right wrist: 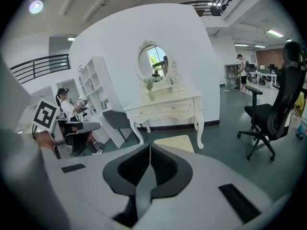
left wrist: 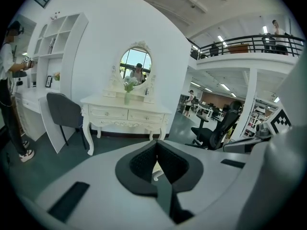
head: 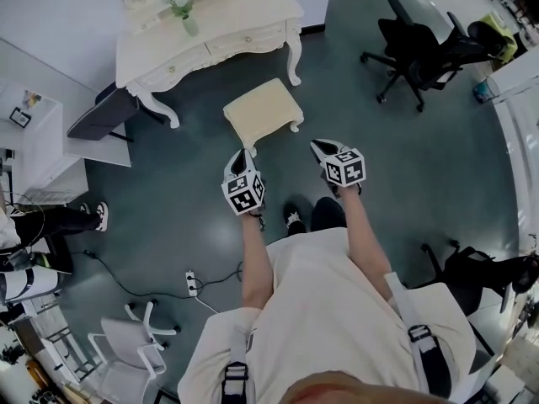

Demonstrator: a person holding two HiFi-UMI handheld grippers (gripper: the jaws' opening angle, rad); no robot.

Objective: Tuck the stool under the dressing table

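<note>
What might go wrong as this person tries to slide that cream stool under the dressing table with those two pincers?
1. The stool stands off-centre, close to one front leg of the dressing table; a straight push may drive it into that leg.
2. Such a knock might topple the flower vase on top.
3. The left gripper and right gripper are shut and empty; pushing with closed tips may slip off the seat.
</note>
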